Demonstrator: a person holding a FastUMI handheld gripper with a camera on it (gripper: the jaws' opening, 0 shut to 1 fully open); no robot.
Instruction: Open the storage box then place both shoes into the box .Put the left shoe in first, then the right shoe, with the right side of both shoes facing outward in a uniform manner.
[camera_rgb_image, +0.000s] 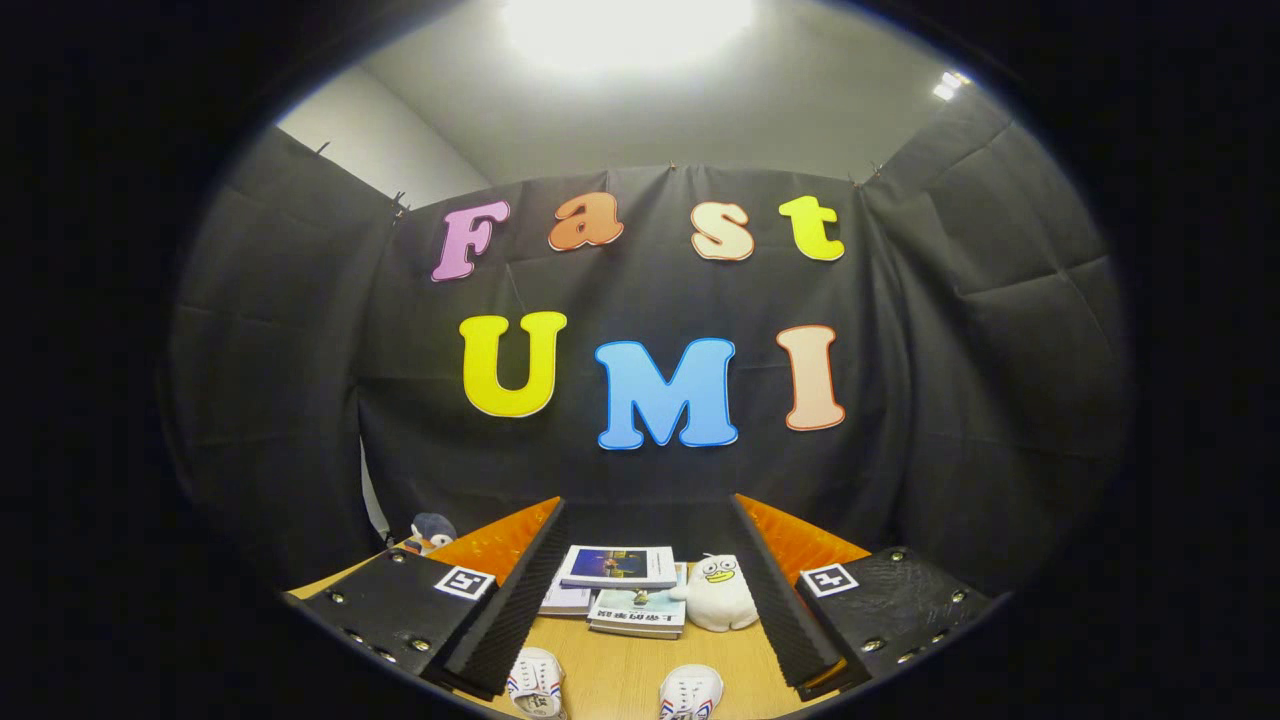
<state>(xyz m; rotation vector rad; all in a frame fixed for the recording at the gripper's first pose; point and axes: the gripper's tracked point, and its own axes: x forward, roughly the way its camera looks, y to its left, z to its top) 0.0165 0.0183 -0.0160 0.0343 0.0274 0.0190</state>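
Observation:
My gripper (648, 560) is held above a wooden table (620, 675) with its two fingers (520, 590) spread wide apart and nothing between them. Two white shoes with red and blue stripes lie on the table below and between the fingers. One shoe (536, 682) is near the left finger and the other shoe (690, 692) is closer to the right finger. Both shoes are partly cut off at the near side.
A stack of books (625, 585) lies on the table just beyond the shoes. A white plush duck (718, 592) sits beside the books. A small plush penguin (430, 533) stands at the table's far left. Black cloth walls close the booth behind.

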